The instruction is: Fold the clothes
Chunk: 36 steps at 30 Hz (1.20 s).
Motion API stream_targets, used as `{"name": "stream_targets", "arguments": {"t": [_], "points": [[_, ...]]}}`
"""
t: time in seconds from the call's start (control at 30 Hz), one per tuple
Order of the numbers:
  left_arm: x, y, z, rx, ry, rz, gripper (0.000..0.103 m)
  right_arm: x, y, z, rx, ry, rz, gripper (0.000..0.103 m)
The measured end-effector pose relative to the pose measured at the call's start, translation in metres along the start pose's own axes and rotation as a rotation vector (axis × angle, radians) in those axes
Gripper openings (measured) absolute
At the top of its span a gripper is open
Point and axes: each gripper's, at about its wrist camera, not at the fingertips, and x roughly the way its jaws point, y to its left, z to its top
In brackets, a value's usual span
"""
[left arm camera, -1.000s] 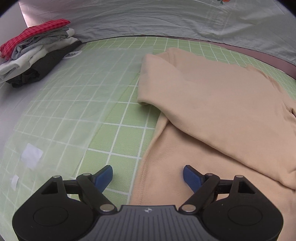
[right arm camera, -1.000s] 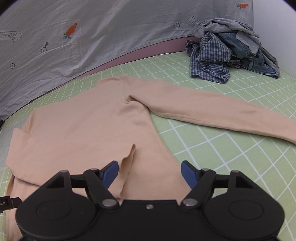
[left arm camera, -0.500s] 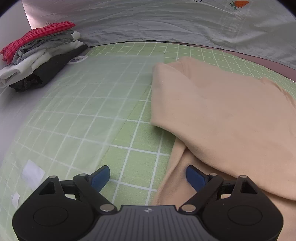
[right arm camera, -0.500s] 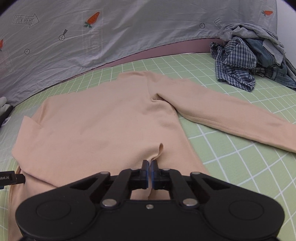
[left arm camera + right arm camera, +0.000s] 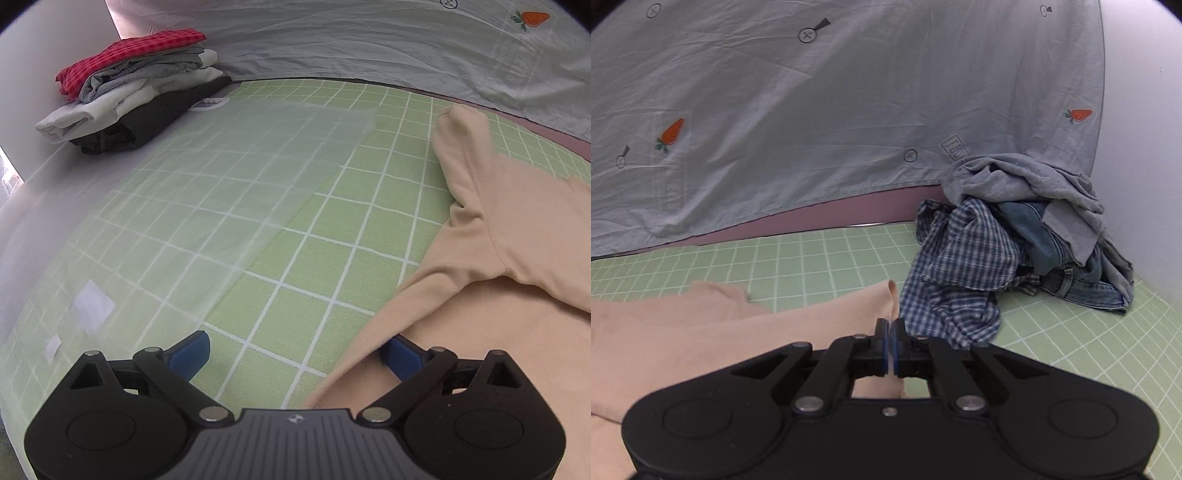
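A beige long-sleeved top (image 5: 509, 258) lies on the green grid mat (image 5: 332, 229), one sleeve folded across its body. My left gripper (image 5: 295, 350) is open low over the mat, its right fingertip touching the top's lower left edge. In the right wrist view my right gripper (image 5: 888, 332) is shut on a raised fold of the beige top (image 5: 701, 332), and the cloth hangs from its blue pads.
A stack of folded clothes (image 5: 136, 99), red checked piece on top, sits at the mat's far left. A heap of unfolded clothes (image 5: 1015, 251), with a blue plaid shirt and jeans, lies at the far right. A grey carrot-print sheet (image 5: 812, 110) hangs behind.
My right gripper closed on the top's hem and has lifted it, swinging toward the heap of clothes. The left gripper stayed open and shifted left, so the top sits further right in its view.
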Motion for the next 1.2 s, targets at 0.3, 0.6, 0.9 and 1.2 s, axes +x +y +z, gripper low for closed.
{"name": "stream_targets", "arguments": {"t": [0.3,0.6,0.9,1.2], "points": [[-0.024,0.039,0.003,-0.092,-0.008,-0.178,0.098,-0.006,0.026,-0.021,-0.038,0.069,-0.002,0.058],[-0.02,0.105,0.008,-0.052,-0.021,-0.257,0.098,-0.079,0.128,-0.079,0.052,0.095,-0.013,0.102],[0.001,0.159,0.009,-0.003,-0.007,-0.263,0.098,-0.144,0.244,-0.121,0.074,0.12,0.093,0.103],[0.01,0.182,-0.001,0.025,-0.001,-0.26,0.098,-0.182,0.314,-0.152,0.036,0.145,0.158,0.103]]}}
